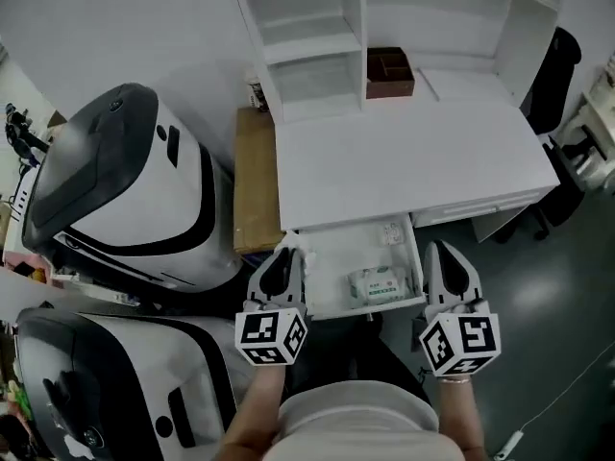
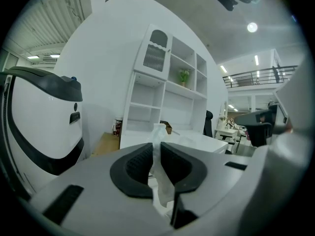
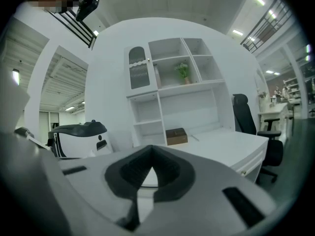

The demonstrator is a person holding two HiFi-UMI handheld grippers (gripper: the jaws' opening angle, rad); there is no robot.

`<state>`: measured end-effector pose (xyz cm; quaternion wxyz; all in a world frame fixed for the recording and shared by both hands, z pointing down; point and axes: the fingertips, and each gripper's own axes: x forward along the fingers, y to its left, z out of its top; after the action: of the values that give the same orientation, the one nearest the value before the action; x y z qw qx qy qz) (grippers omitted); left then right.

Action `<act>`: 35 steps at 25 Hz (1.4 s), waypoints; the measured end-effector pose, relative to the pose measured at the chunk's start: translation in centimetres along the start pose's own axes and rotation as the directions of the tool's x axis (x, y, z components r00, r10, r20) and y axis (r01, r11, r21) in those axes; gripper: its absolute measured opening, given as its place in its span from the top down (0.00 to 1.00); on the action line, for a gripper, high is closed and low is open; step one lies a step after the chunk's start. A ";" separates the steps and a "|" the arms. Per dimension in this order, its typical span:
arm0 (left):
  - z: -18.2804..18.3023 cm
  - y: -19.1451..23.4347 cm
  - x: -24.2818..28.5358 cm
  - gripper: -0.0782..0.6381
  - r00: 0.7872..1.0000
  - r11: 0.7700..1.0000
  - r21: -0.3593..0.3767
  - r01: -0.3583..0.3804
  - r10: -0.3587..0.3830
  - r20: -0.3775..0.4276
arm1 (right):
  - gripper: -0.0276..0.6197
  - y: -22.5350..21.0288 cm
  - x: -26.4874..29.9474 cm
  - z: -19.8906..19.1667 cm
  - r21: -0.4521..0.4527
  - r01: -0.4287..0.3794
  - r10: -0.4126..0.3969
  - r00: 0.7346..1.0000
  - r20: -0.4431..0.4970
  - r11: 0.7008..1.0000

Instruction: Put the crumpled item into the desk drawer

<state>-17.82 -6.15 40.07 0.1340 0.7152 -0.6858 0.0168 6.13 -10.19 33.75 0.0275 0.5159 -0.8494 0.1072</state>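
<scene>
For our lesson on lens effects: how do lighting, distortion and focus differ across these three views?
Head view: even, soft light, with the white desk nearly washed out. Left gripper view: strong fisheye and dark corners, and a ceiling lamp flares. Right gripper view: the shelf unit leans and bows, and the near right gripper looks soft.

The open drawer juts from the counter toward me. In it a packet lies near the front, a smaller item behind it. My left hand-held gripper is at the drawer's left front corner, the crumpled item between its jaws; my right hand-held gripper is just right of the drawer. Beyond the drawer, at the counter's back, a box stands against the shelf unit.
</scene>
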 end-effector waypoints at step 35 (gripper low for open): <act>-17.9 -2.0 11.4 0.84 0.838 0.962 0.179 0.207 -0.080 -0.540 | 0.95 -5.3 3.0 -2.5 0.081 0.070 -0.063 0.994 -0.088 0.994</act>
<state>-12.32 -13.41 59.38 0.2344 0.7432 -0.5599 0.2815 9.26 -14.65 37.47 0.0456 0.5397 -0.8245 0.1639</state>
